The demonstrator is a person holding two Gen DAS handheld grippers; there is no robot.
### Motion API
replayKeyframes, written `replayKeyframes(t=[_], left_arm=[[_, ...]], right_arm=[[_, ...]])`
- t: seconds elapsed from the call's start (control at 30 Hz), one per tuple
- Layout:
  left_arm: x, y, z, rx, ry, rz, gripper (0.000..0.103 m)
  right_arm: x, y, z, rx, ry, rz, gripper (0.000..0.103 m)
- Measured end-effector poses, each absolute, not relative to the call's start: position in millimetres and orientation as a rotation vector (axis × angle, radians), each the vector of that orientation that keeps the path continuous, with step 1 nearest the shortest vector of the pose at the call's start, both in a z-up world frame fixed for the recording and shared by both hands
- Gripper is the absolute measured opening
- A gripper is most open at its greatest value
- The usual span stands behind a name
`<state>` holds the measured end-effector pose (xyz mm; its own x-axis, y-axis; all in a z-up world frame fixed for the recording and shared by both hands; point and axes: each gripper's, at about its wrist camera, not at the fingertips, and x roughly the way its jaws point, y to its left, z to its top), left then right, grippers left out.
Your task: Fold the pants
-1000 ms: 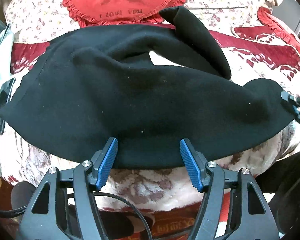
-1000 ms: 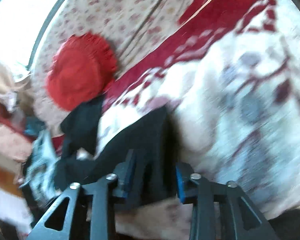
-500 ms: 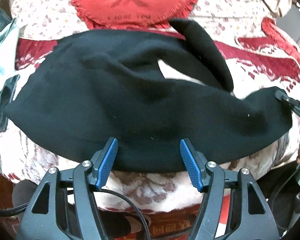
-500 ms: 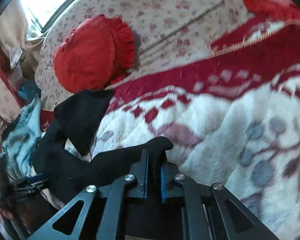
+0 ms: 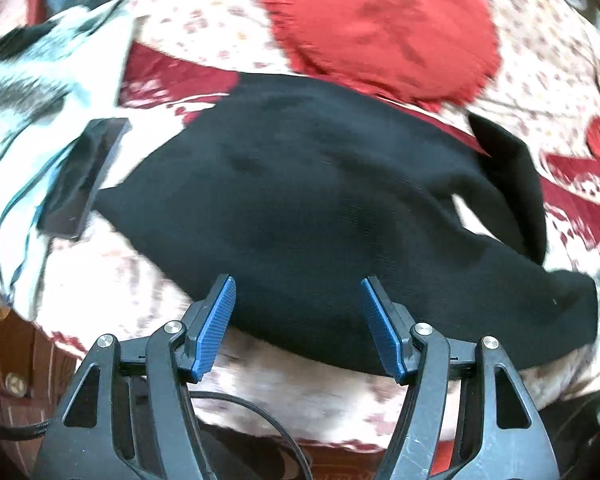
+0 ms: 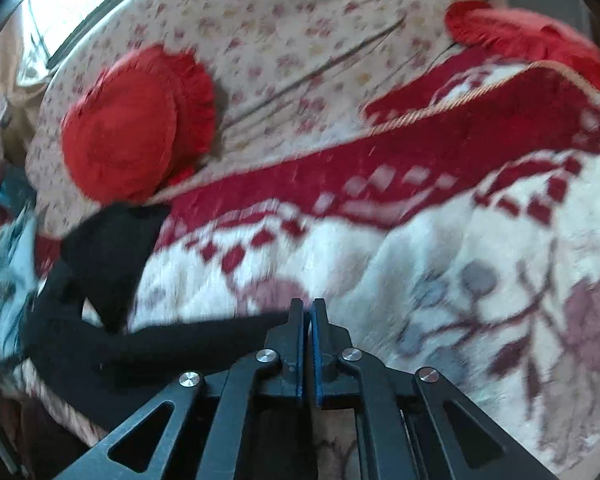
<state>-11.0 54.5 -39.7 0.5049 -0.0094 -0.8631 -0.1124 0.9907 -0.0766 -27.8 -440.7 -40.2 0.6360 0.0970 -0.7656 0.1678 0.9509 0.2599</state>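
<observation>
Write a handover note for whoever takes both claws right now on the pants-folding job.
Right claw: shut on a leg end of the black pants; it has just closed on the cloth.
Left claw: open, over the near edge of the pants, gripping nothing.
Pants: spread across the patterned blanket, one leg lying skewed toward the red cushion. A dark flat object lies beside the other end.
Done: one leg end gripped.
Left: grip with the left claw, then probably carry the leg over; no fold made yet.
</observation>
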Motion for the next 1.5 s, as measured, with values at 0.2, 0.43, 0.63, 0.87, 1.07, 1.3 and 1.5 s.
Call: replayKeyframes(t=[0.2,0.43,0.63,0.87,1.07,1.3,1.5], left_arm=[[-13,118,-42,-0.299,1.020,0.191,0.065],[-15,166,-54,-0.491,1.015,0.286,0.065],[3,175,-67,-0.569,1.037,0.274,0.065],[13,162,-68,-0.518,1.023,0.283,0.063],[8,161,-60,-0.532,0.989,0.233,0.012],[-30,154,-36,-0.473,0.932,0.223,0.010],[-43,167,-64,-0.500,1.012,0.229,0.011]], right_arm=[[-15,-395,-10,0.363,0.815,0.189,0.033],[23,-304,-15,0.391,0.870,0.459,0.033],[42,-246,-18,0.353,0.908,0.568,0.033],[50,-224,-28,0.302,0.952,0.585,0.033],[51,-224,-29,0.297,0.960,0.590,0.033],[48,-222,-21,0.295,0.939,0.612,0.033],[52,-209,-20,0.283,0.945,0.649,0.033]])
